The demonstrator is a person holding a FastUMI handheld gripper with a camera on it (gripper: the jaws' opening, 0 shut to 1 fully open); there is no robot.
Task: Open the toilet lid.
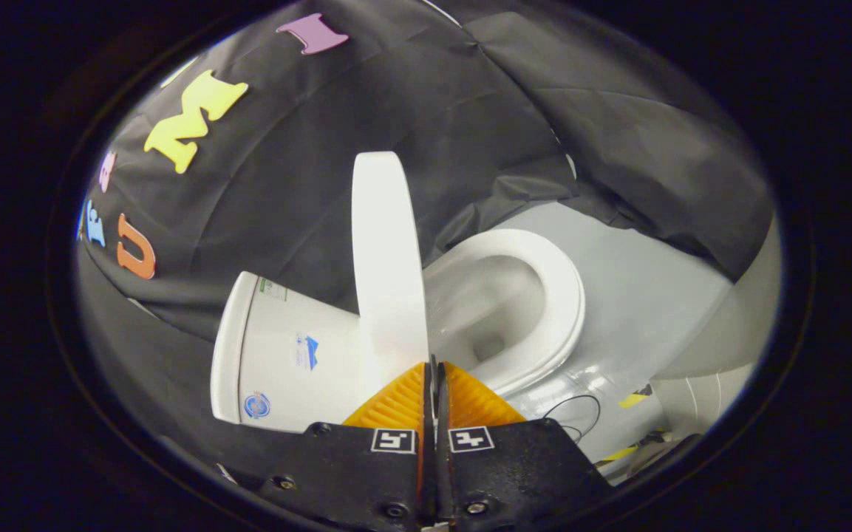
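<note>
Nearest the camera, the gripper (pixel 434 369) shows its two black finger mounts, each with a small square marker, and its orange ribbed fingers (pixel 396 403) pressed together with only a thin dark seam between them; nothing is caught in that seam. Just ahead of the fingertips stands the toilet lid (pixel 387 258), raised upright and seen almost edge-on, its lower end meeting the tips so closely that contact cannot be judged. To the left of the lid sits the white tank (pixel 278 355), bearing a few small stickers. To the right of the lid the seat ring (pixel 562 295) lies down around the open bowl (pixel 492 310). Beyond and to the right of the toilet spreads a pale grey floor (pixel 640 273), with a thin dark cable (pixel 573 406) looped near the bowl's base and bits of yellow tape (pixel 632 400) beside it.
</note>
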